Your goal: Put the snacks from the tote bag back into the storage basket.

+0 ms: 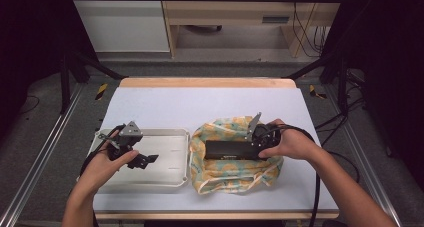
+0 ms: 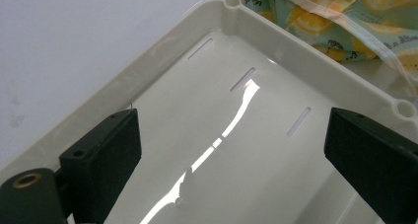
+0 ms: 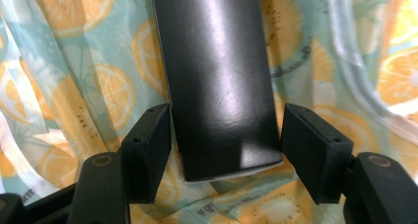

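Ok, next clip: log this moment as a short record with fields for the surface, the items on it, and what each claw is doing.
surface: table with a pale cover
items: white tray at the left; black box lying on a lemon-print cloth at the right
left claw: over the tray, jaws wide apart, nothing between them
right claw: at the near end of the black box, a jaw on each side; a small gap shows on the right side, so no grip yet
tray contents: none seen in the left gripper view

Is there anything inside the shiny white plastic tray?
No, the shiny white plastic tray is bare inside, with the left gripper hanging open over it.
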`<state>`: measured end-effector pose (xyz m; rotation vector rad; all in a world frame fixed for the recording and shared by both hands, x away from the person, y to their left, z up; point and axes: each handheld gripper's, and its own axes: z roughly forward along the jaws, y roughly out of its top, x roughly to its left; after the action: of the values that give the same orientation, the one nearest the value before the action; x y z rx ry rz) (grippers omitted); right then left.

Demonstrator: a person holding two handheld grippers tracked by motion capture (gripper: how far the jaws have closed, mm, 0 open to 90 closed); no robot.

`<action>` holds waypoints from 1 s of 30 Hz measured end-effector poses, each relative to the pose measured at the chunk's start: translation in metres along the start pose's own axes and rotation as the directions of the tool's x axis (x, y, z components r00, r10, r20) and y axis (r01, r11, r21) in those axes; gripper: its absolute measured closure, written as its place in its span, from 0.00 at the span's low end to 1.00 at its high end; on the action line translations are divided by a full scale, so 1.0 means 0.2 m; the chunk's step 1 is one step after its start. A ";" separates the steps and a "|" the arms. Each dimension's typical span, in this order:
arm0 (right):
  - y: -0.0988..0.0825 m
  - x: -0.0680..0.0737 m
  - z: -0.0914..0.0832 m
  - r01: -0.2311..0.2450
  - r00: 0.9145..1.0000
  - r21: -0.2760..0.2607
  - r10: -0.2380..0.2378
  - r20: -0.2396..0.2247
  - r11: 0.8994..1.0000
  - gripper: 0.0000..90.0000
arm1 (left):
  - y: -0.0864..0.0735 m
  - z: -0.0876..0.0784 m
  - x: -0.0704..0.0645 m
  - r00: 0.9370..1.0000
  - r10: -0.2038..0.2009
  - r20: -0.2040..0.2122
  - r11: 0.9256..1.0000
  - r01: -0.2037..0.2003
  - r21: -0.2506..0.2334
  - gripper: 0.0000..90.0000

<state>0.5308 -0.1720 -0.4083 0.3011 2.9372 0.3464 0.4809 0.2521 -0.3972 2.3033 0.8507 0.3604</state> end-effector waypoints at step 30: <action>0.02 0.02 0.02 0.087 0.996 0.035 -0.087 -0.011 0.996 0.48 | 0.00 -0.02 0.00 1.000 -0.006 0.001 1.000 0.006 0.002 0.08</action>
<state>0.5280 -0.1659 -0.4121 0.1756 2.9571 0.2844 0.4790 0.2541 -0.3948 2.3023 0.8577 0.3561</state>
